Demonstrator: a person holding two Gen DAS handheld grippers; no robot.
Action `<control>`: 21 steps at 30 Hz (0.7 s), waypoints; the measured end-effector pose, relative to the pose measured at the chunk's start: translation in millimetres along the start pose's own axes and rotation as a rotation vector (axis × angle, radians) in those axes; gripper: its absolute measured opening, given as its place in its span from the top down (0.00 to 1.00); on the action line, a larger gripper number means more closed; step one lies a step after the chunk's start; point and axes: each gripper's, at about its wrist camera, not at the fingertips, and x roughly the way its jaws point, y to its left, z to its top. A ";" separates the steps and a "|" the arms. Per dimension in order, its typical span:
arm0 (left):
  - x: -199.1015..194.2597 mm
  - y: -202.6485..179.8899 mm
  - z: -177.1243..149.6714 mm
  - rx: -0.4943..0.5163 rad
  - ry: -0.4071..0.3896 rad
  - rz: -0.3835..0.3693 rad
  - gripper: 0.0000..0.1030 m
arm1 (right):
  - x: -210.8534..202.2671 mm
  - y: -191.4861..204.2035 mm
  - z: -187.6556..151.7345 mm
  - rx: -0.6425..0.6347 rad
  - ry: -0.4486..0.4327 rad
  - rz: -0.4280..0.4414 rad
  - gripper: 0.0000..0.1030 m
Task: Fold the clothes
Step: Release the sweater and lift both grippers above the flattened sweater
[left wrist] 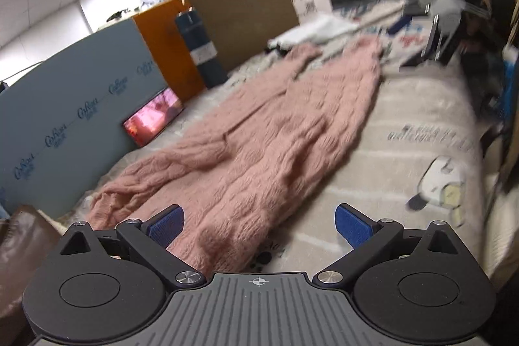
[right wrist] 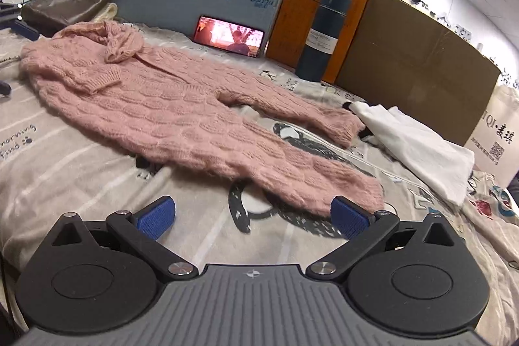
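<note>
A long pink knitted garment (right wrist: 168, 106) lies spread flat on a patterned bed sheet (right wrist: 65, 171). It also shows in the left wrist view (left wrist: 259, 132), stretching away from the camera. My left gripper (left wrist: 259, 224) is open and empty, just above the near end of the garment. My right gripper (right wrist: 253, 216) is open and empty, hovering over the sheet beside the near cuff (right wrist: 353, 190). A sleeve (right wrist: 292, 109) lies out toward the right.
A white cloth (right wrist: 418, 145) lies right of the sleeve. A dark bottle (right wrist: 324, 34), a lit phone (right wrist: 228, 36), a brown bag (right wrist: 65, 7) and cardboard boxes (right wrist: 415, 64) line the far edge. The bed edge (left wrist: 486, 151) drops off at right in the left wrist view.
</note>
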 end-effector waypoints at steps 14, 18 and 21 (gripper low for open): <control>20.8 11.0 5.1 0.016 0.007 0.054 0.02 | 46.8 -1.7 27.9 -0.033 -0.042 0.106 0.00; 17.6 24.5 -5.4 -0.033 0.024 0.106 0.03 | 38.5 -33.8 15.8 0.085 -0.035 0.016 0.04; 18.5 32.2 -10.0 -0.066 0.019 0.118 0.23 | 34.5 -43.9 12.5 0.151 -0.102 0.014 0.12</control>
